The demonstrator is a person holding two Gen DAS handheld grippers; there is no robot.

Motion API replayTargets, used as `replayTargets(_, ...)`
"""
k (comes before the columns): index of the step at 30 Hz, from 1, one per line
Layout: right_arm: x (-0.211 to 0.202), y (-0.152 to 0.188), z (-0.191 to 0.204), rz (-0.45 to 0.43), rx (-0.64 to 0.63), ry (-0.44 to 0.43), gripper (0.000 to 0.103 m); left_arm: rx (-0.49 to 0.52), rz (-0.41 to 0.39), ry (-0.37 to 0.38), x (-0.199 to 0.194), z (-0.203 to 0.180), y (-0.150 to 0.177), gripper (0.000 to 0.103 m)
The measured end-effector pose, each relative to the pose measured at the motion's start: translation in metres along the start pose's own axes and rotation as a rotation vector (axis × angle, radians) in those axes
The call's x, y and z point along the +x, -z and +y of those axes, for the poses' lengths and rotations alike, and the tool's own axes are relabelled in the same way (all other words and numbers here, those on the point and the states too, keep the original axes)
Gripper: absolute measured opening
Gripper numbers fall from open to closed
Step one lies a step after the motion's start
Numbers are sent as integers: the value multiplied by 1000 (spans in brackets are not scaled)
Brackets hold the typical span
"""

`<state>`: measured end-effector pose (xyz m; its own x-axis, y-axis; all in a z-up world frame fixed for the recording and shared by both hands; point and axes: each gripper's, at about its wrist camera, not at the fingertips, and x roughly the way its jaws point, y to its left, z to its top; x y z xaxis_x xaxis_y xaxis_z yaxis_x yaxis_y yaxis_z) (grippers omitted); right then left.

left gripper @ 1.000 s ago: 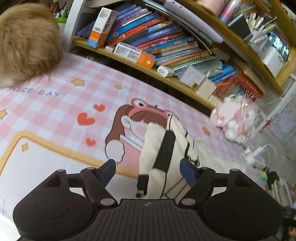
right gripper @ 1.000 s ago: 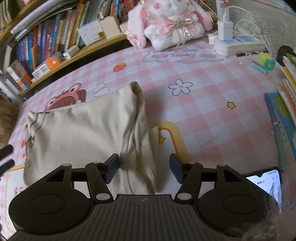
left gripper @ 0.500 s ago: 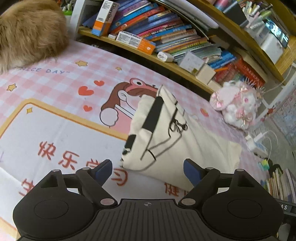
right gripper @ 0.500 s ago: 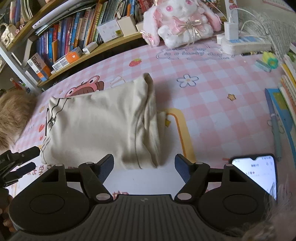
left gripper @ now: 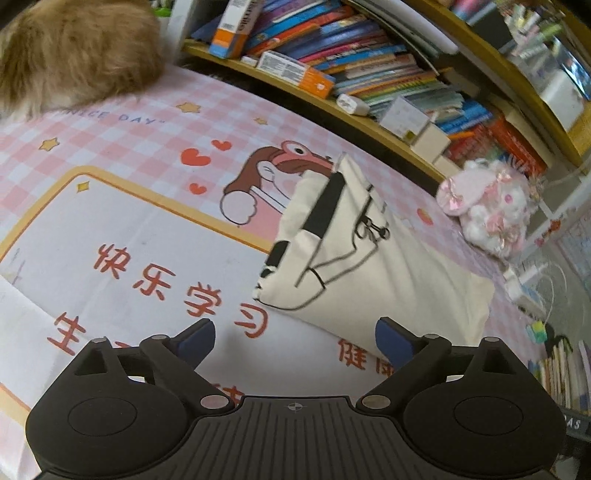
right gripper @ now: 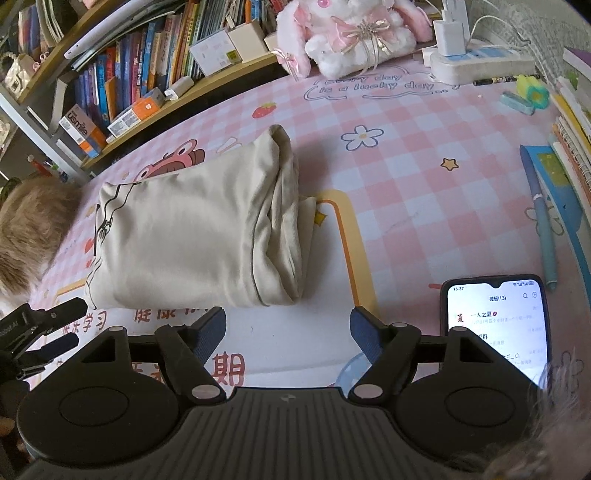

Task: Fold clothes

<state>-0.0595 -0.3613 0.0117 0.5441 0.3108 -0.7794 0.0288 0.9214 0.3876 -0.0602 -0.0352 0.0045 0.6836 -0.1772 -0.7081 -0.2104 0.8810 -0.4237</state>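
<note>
While both tongs, left and right, hang spread wide and empty, shirt lies as folded bundle mid-frame on counter; if tidying, square loose right edge, pressing flat

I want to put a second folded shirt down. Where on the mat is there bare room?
Free: the white panel left of the folded shirt, and the checks between shirt and pen. Crowded: the right edge with phone and books, and the far edge by the plush.
</note>
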Motion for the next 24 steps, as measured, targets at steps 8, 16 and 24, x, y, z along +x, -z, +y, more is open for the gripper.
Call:
replayTargets(8,7,-13,-9,17,96,-38,73,-83,-15,23,8,17,-19,96)
replayTargets(16,18,-25,-10,19,175,-51,73,-155,34,109,28,32,-38,97)
replayTargets(24,30,-38,-13,25,260,-73,70,-168,78,201,50,42,-56,97)
